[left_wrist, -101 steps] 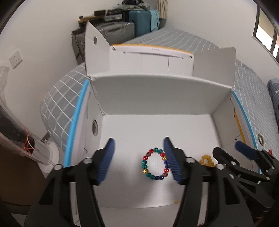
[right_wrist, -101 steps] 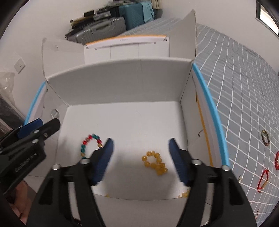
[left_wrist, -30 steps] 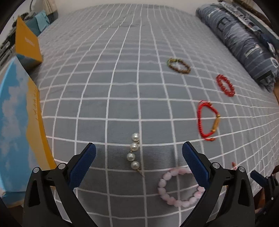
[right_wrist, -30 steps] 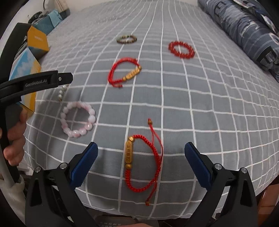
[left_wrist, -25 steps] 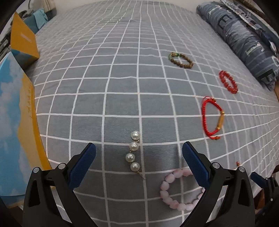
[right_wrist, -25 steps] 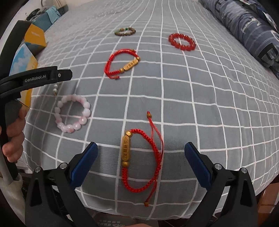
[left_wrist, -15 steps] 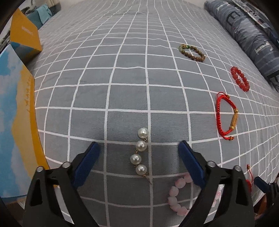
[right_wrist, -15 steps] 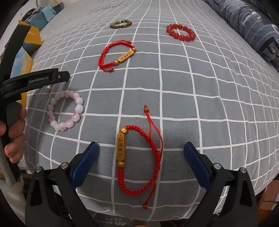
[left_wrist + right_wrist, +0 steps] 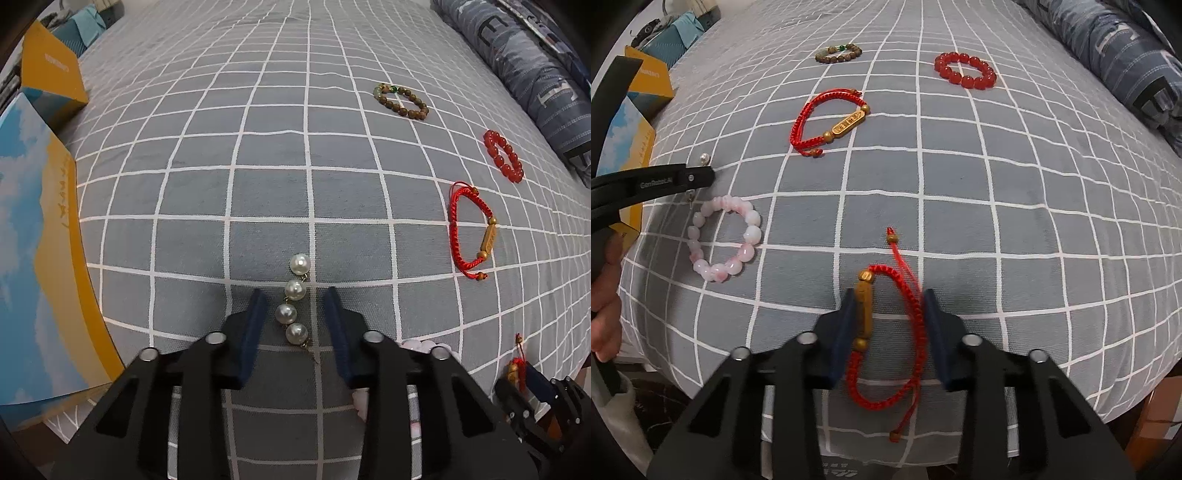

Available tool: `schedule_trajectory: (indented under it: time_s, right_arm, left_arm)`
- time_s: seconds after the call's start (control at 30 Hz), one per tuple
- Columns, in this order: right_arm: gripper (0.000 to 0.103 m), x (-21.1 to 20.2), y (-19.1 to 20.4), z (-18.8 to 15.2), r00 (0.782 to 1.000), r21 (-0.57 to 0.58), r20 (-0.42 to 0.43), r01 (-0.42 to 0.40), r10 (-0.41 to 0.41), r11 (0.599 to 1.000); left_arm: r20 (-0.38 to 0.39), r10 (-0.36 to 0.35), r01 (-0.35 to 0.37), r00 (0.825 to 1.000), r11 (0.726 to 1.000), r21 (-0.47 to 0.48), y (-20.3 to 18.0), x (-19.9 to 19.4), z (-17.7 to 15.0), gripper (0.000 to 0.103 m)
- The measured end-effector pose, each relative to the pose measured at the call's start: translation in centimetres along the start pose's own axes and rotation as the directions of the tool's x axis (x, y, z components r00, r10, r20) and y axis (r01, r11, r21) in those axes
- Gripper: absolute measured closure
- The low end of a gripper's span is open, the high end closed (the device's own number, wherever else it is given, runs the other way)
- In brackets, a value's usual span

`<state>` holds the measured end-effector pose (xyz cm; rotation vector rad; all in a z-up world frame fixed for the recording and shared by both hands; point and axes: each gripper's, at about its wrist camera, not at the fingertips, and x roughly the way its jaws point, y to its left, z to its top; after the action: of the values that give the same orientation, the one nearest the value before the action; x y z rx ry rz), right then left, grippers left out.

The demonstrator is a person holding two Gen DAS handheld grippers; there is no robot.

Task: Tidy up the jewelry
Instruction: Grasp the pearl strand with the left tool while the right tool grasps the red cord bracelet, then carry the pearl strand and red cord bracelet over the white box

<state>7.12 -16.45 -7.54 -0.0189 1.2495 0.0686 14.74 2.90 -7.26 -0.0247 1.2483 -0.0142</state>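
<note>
A: Half a second ago both claws stood wide. Now the left claw [image 9: 294, 314] has narrowed around the pearl strand [image 9: 294, 300], pads just beside the lower pearls, a gap on each side.

B: And the right claw [image 9: 888, 314]?

A: Narrowed too, bracketing the red cord bracelet [image 9: 886, 332]. Its left pad touches the gold tube bead; the right pad meets the braided cord. Whether it grips firmly, I cannot tell.

B: Textures?

A: Glossy round pearls on gold links, lying in a straight line. Knotted red cord, trailing tails. Both rest near the front edge of the bed [image 9: 258, 155], a soft grey sheet with a white grid.

B: Room around them?

A: The pink bead bracelet [image 9: 724, 240] sits between the claws. The second cord bracelet [image 9: 827, 122], red beads [image 9: 964, 72] and brown beads [image 9: 838, 53] lie well apart farther up. A blue-and-yellow box [image 9: 37, 236] borders the left.
</note>
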Motion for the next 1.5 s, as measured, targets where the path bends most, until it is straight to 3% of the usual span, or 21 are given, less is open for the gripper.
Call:
schedule_trajectory:
  time_s: [0.03, 0.07, 0.17, 0.47, 1.03, 1.23, 1.5]
  right_arm:
    - [0.081, 0.0, 0.0, 0.0, 1.0, 0.002, 0.001, 0.001, -0.001, 1.0]
    - [0.088, -0.1, 0.0, 0.0, 1.0, 0.004, 0.005, 0.006, -0.006, 1.0]
    - [0.094, -0.2, -0.1, 0.1, 1.0, 0.01, 0.013, 0.02, -0.02, 1.0]
    - [0.095, -0.7, -0.1, 0.3, 0.999, 0.02, 0.034, 0.024, -0.024, 1.0]
    - [0.094, -3.1, 0.7, 1.5, 0.984, 0.026, 0.179, 0.006, -0.01, 1.0]
    - [0.094, -4.1, 1.5, 2.0, 0.97, 0.01, 0.241, 0.01, -0.013, 1.0]
    - [0.094, -5.2, 2.2, 2.8, 0.944, 0.007, 0.33, 0.017, -0.018, 1.0]
  left_arm:
    - [-0.002, -0.004, 0.004, 1.0, 1.0, -0.001, 0.0, -0.1, 0.0, 0.08]
    - [-0.006, -0.002, 0.002, 1.0, 1.0, -0.001, 0.0, -0.1, 0.0, 0.091]
    - [-0.003, 0.001, -0.001, 1.0, 1.0, -0.012, 0.3, -0.4, -0.1, 0.092]
    - [0.05, -0.024, 0.026, 0.998, 0.999, -0.035, 0.9, -2.4, -0.2, 0.092]
    - [0.168, -0.053, 0.059, 0.984, 0.998, -0.03, 2.0, -6.2, -0.5, 0.092]
    - [0.232, -0.064, 0.071, 0.971, 0.997, -0.021, 2.2, -8.1, -0.9, 0.092]
    - [0.353, -0.025, 0.03, 0.935, 1.0, -0.009, 2.5, -10.9, -1.4, 0.092]
